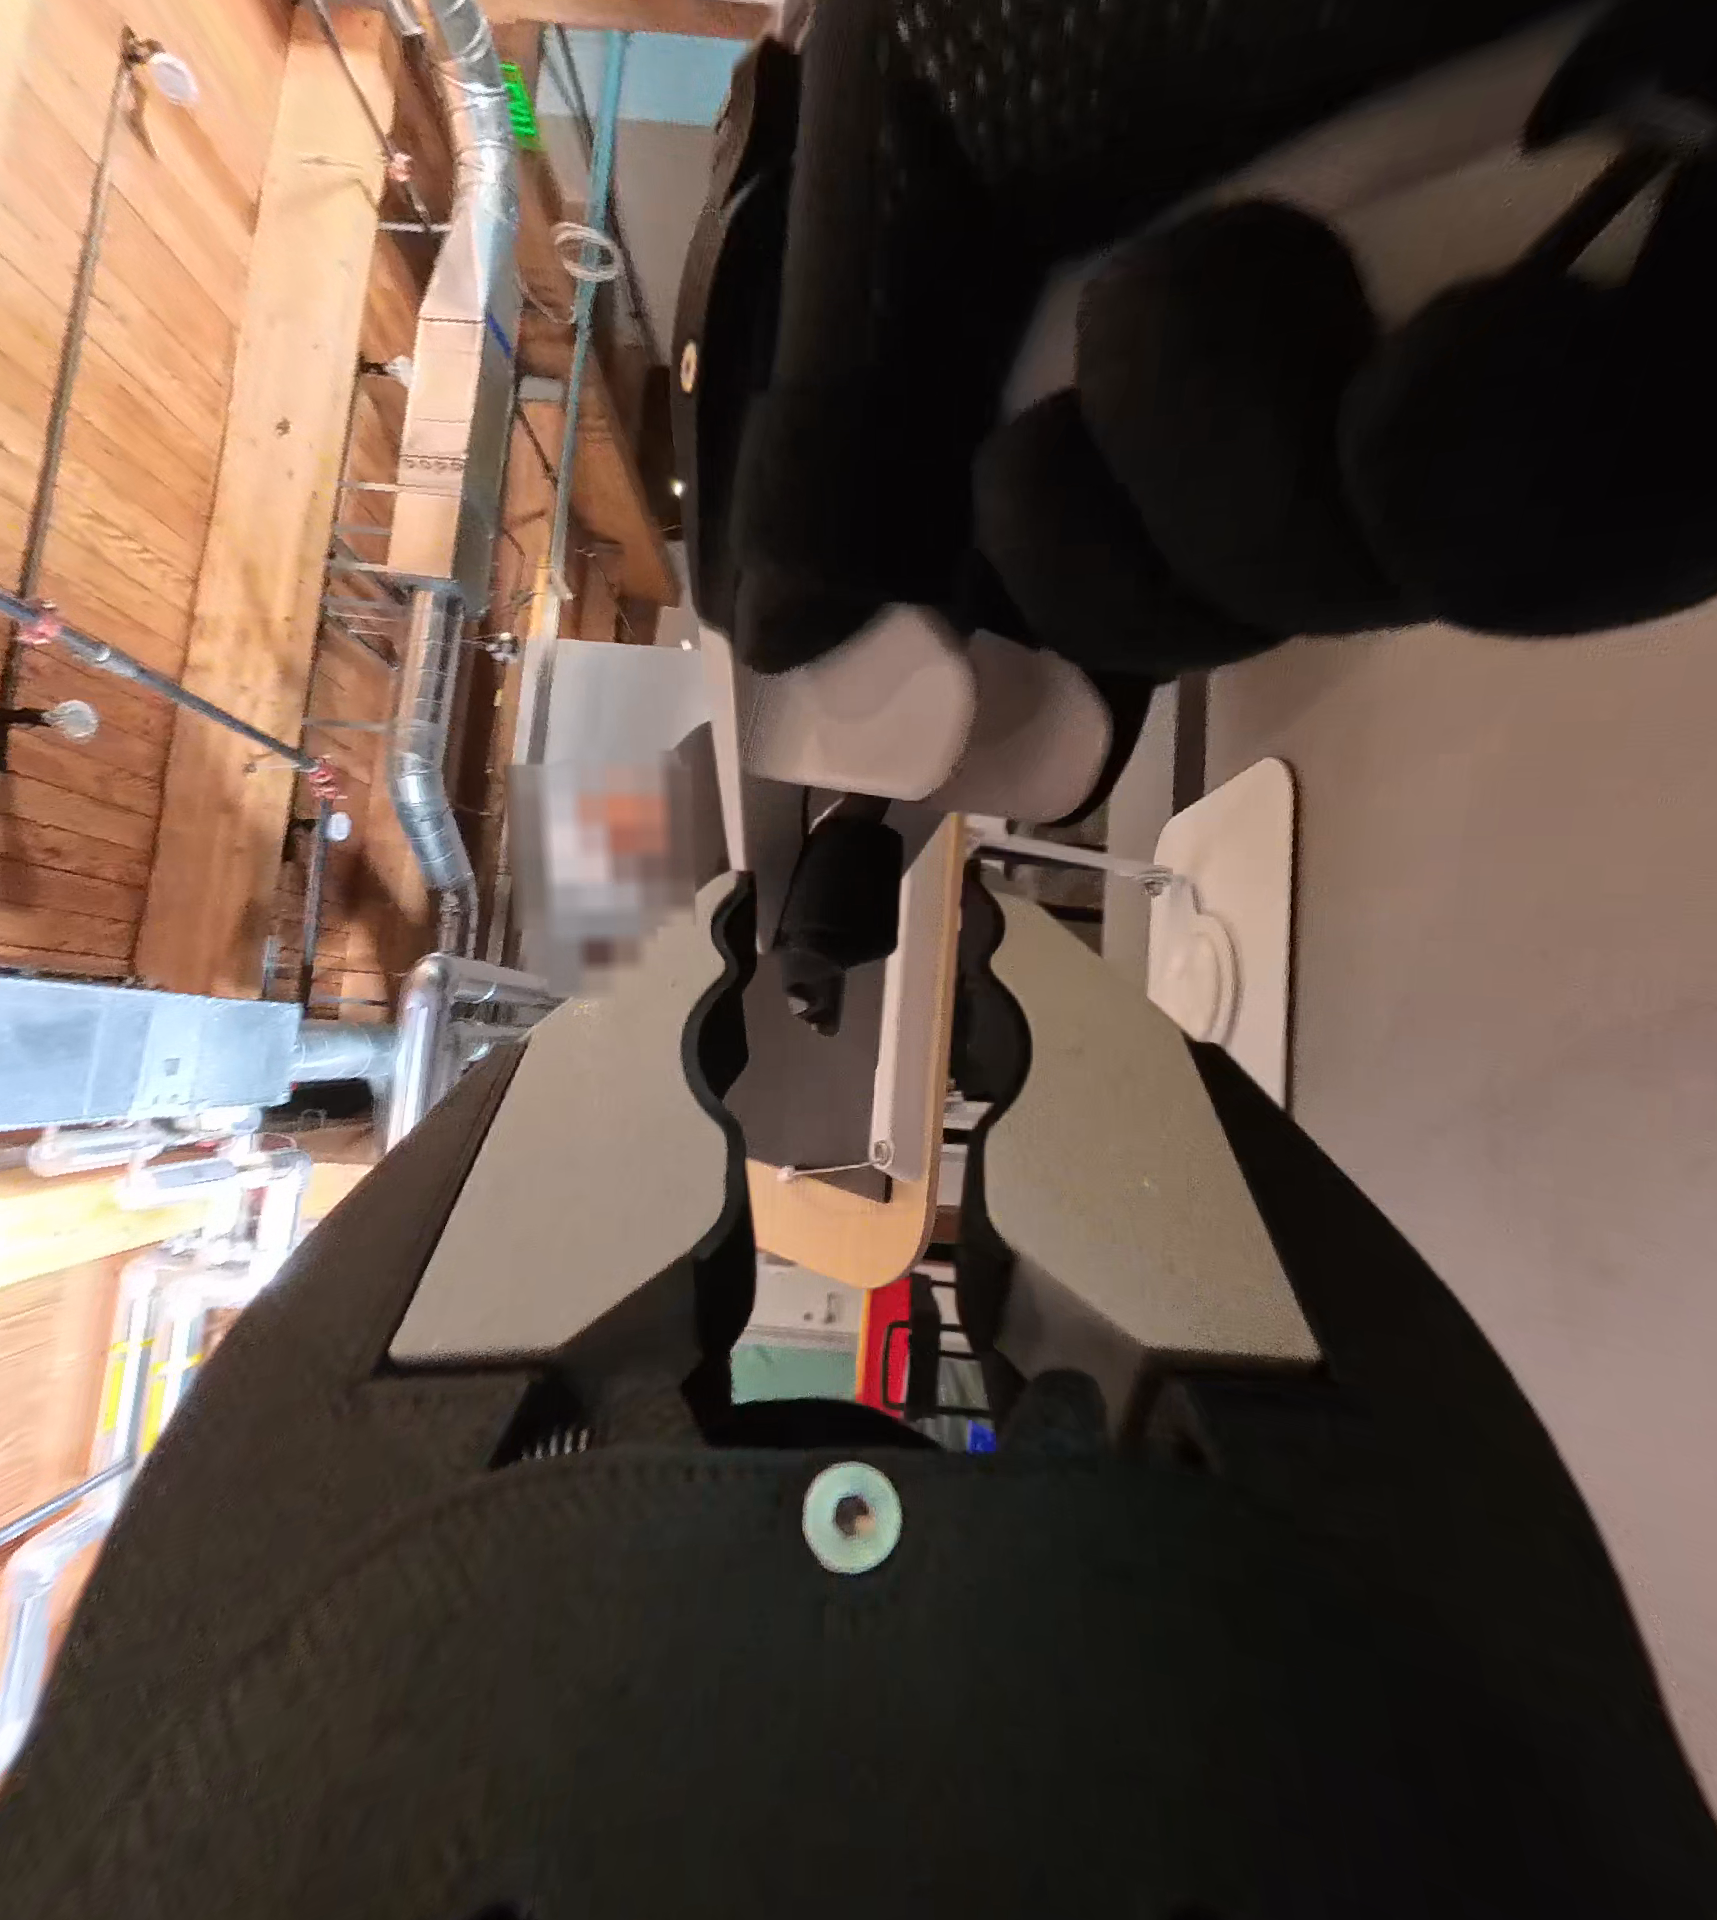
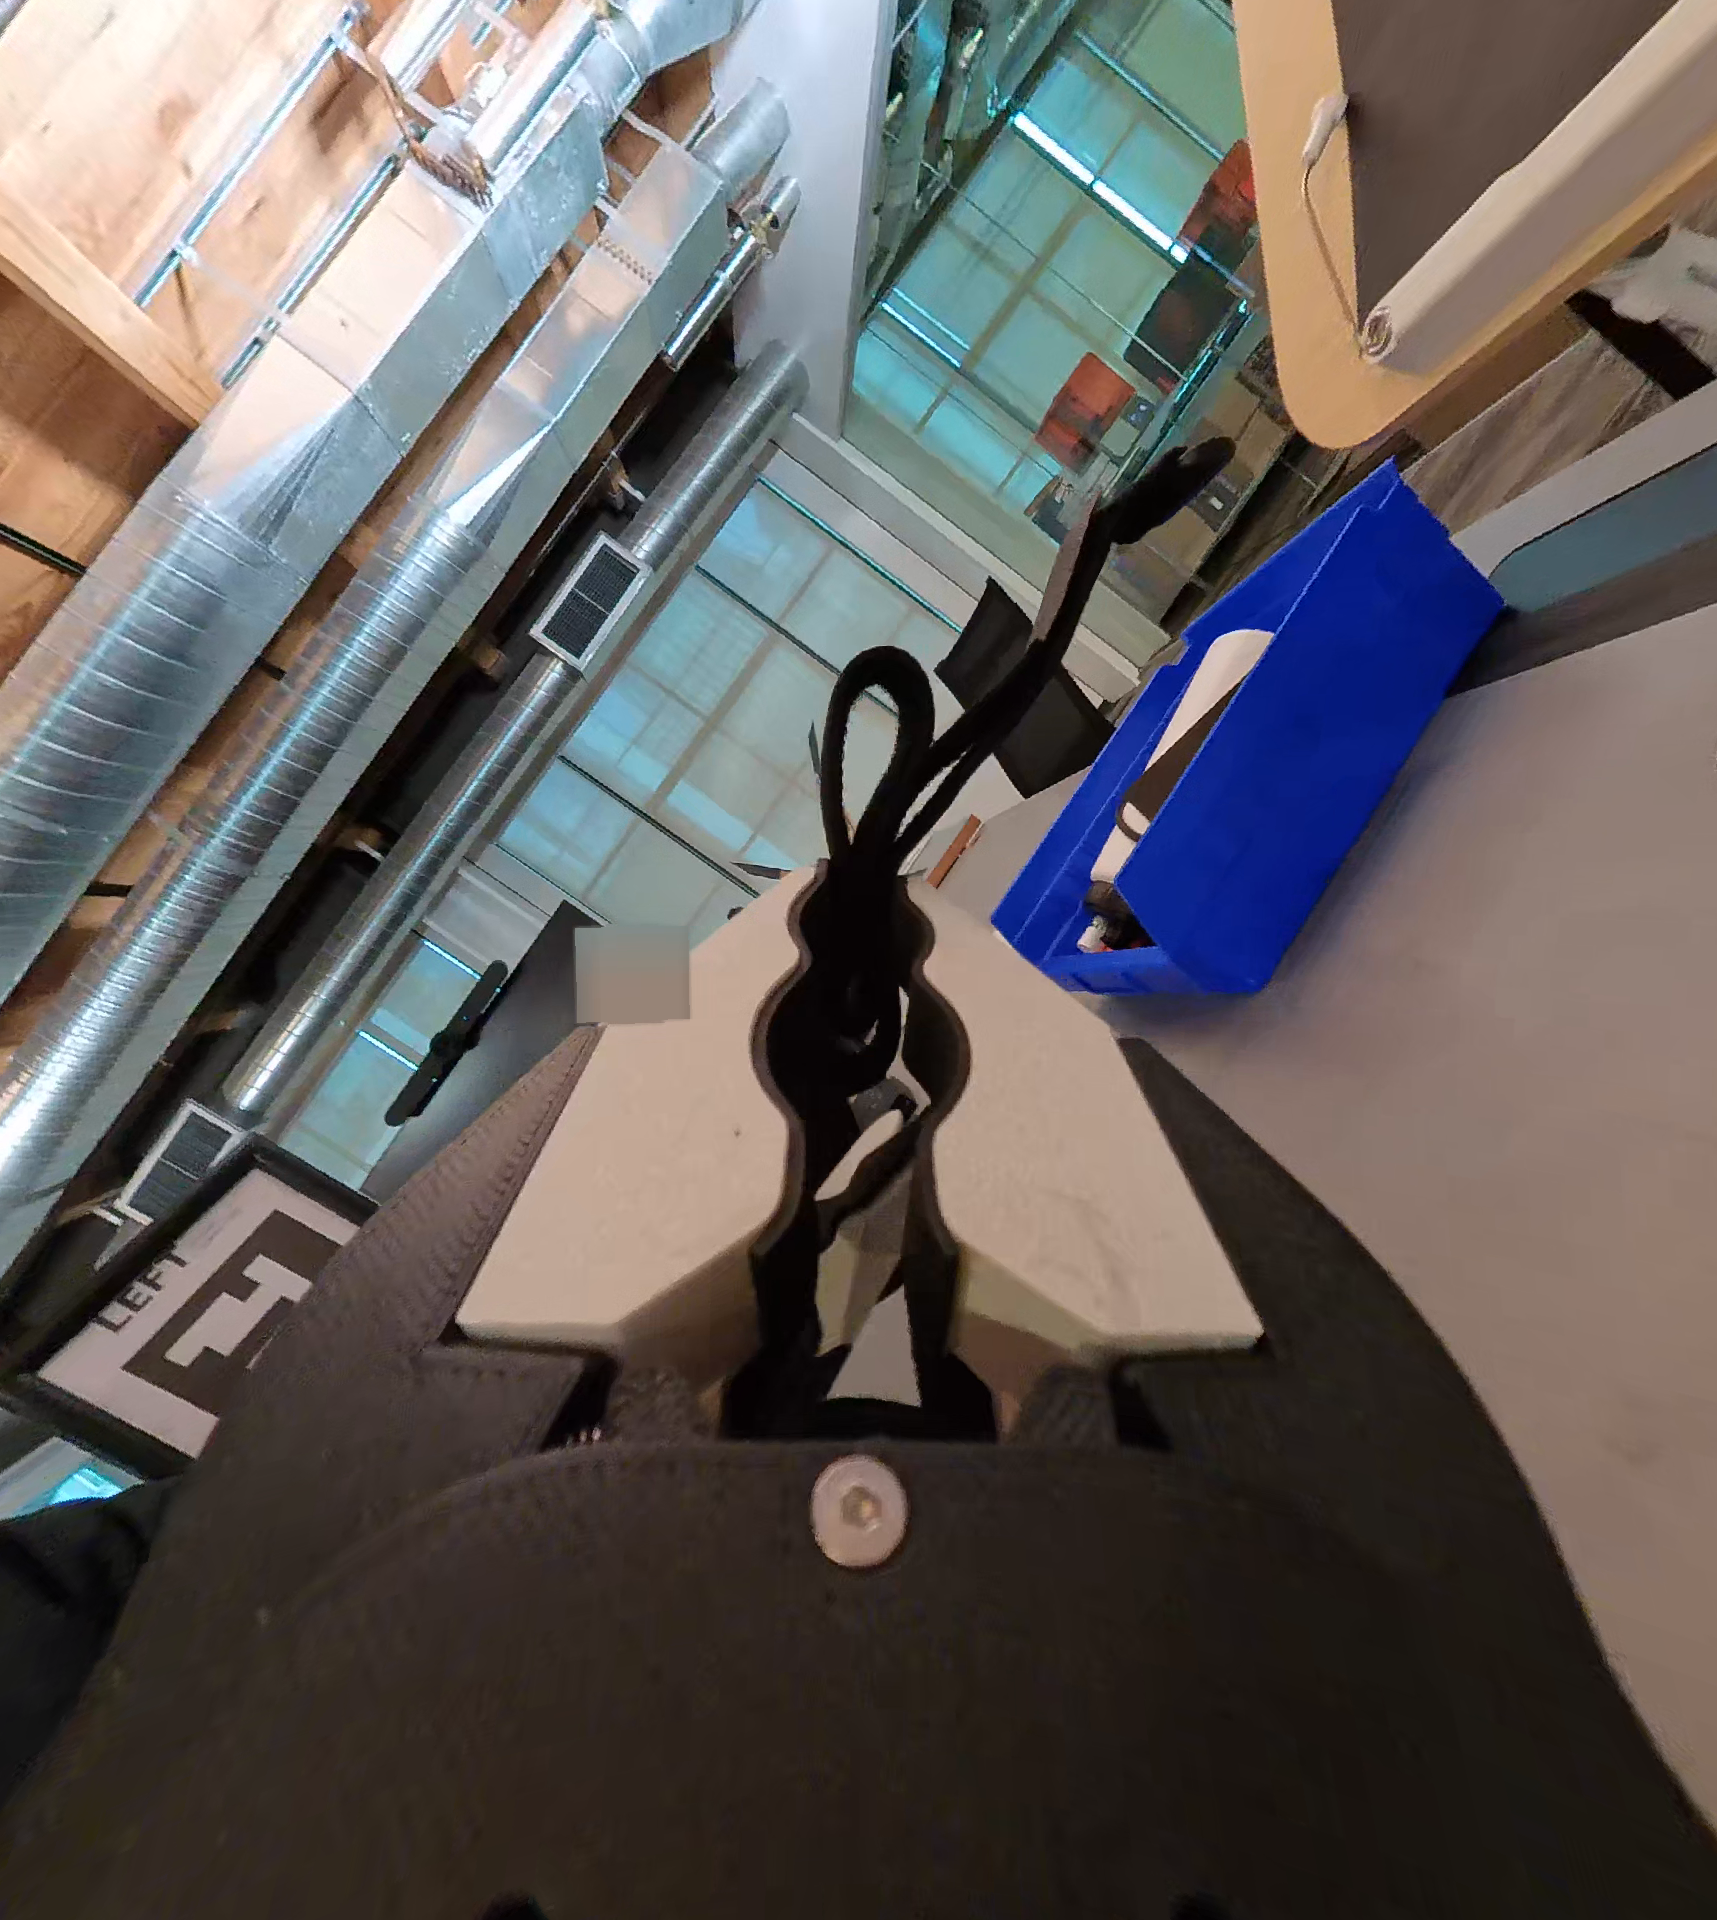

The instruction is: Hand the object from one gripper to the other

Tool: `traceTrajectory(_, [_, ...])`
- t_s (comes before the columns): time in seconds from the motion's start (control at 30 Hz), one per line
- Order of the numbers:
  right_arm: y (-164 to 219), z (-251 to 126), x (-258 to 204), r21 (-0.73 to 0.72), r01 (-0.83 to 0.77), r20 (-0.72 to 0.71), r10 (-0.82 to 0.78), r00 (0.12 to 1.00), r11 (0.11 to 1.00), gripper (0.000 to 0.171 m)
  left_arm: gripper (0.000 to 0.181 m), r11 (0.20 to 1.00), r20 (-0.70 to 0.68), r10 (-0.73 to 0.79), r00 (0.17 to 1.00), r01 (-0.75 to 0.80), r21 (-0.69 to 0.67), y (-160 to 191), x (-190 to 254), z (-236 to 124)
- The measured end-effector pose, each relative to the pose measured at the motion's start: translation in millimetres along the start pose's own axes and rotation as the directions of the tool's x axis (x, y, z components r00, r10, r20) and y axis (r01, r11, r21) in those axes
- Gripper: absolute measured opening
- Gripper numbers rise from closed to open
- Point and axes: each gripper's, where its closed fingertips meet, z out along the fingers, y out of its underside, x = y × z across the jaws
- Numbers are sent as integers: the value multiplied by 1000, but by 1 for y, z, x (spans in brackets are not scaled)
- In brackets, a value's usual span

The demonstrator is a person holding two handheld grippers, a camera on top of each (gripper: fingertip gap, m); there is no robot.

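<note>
The right hand-held gripper [image 2: 859, 1039] is clamped on a black cord bundle [image 2: 880, 748] whose loops stick forward, while the left hand-held gripper [image 1: 849, 1049], jaws apart and empty, faces it.

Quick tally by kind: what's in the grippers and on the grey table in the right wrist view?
Black cord bundle, clamped in the right gripper: 1
Blue bin on the grey table: 1
Total: 2 things. The left gripper holds nothing.

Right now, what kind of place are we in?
Probably a big workshop or lab in a warehouse-like building: shiny metal air ducts under a wooden ceiling, and a blue parts bin on a grey table.
</note>
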Motion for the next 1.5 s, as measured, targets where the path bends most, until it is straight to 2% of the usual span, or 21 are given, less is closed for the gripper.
traceTrajectory(0.03, [1,1,0,2,-12,1,12,1000,1000,8,36,1000,12,7,1000,-7,-2,3,0,1])
traceTrajectory(0.2, [8,7,2,-16,-45,-9,44,999,999,8,18,1000,11,17,1000,-17,26,7,1,1])
traceTrajectory(0.4, [6,6,5,0,-21,-25,21,999,1000,10,9,999,-15,-37,999,37,34,8,0,2])
traceTrajectory(0.47, [7,5,6,-4,-17,-19,17,1000,1000,27,8,996,-45,-77,996,79,50,6,-2,0])
traceTrajectory(0.6, [7,3,4,-16,-16,15,17,1000,1000,40,7,974,-143,-202,969,214,72,8,-7,-5])
traceTrajectory(0.7, [9,1,9,-36,1,1,-1,1000,999,67,6,932,-208,-336,919,356,67,13,-17,-9])
traceTrajectory(0.8, [12,-6,22,-88,96,-62,-102,993,991,76,6,867,-362,-456,813,498,25,18,-17,-14])
traceTrajectory(0.87, [13,-13,20,-133,165,-52,-174,983,977,71,6,815,-428,-530,732,579,-21,25,-22,-16])
traceTrajectory(0.93, [8,-20,14,-149,321,-46,-331,942,935,66,6,749,-512,-595,619,659,-74,28,-26,-20])
traceTrajectory(1.0, [10,-25,2,-191,474,-10,-485,874,859,61,6,688,-617,-632,468,706,-169,29,-21,-26])
traceTrajectory(1.1, [19,-27,-11,-260,683,40,-699,714,683,67,6,632,-729,-620,290,735,-245,20,-18,-37])
traceTrajectory(1.2, [36,-21,-15,-333,780,96,-804,588,530,75,6,647,-770,-584,255,719,-253,13,-17,-40])
traceTrajectory(1.27, [49,-17,-10,-381,795,122,-827,549,471,75,7,642,-796,-570,205,715,-276,10,-15,-42])
traceTrajectory(1.5, [68,-6,2,-440,813,157,-858,488,382,44,7,584,-835,-545,74,748,-315,5,-15,-44])
